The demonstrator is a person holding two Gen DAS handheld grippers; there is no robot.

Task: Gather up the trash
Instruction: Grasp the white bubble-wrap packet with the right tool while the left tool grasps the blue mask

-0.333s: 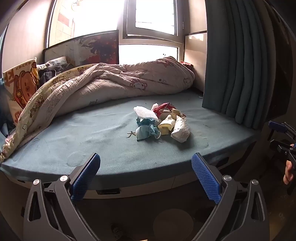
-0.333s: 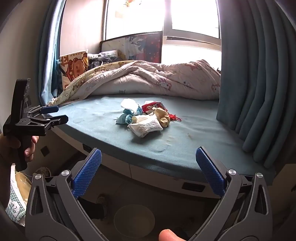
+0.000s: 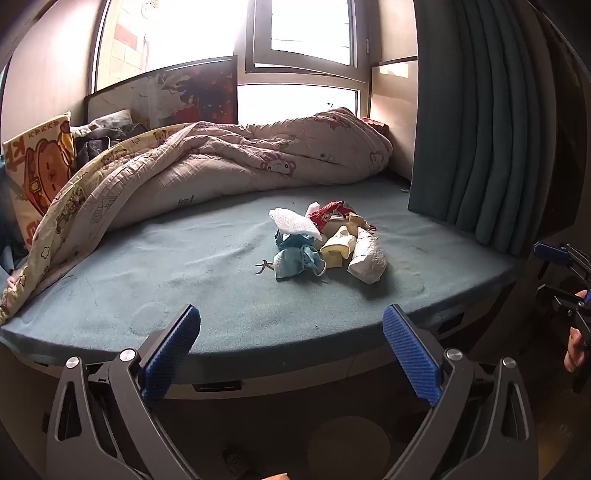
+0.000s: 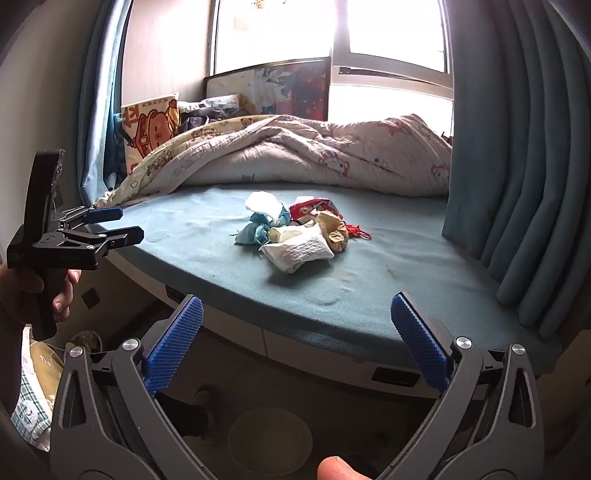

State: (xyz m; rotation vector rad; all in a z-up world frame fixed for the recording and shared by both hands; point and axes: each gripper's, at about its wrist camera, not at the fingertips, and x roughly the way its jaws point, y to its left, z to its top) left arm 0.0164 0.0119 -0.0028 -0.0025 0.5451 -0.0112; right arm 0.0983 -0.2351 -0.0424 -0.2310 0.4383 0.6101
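Barely any change from a moment ago: left gripper [image 3: 291, 354] and right gripper [image 4: 295, 345] stay spread, empty, short of bed edge [image 3: 332, 332]. Trash pile [image 3: 325, 240] untouched mid-mattress; approach pending.

A rumpled quilt [image 3: 236, 162] with cartoon prints lies along the back of the teal mattress [image 3: 184, 280]. A bear pillow [image 3: 37, 162] stands at the mattress's far left end, beside dark clothes [image 3: 107, 136]. A picture board [image 3: 166, 92] leans against the bright window [image 3: 306, 33]. Teal curtains [image 3: 476, 122] hang at the right.
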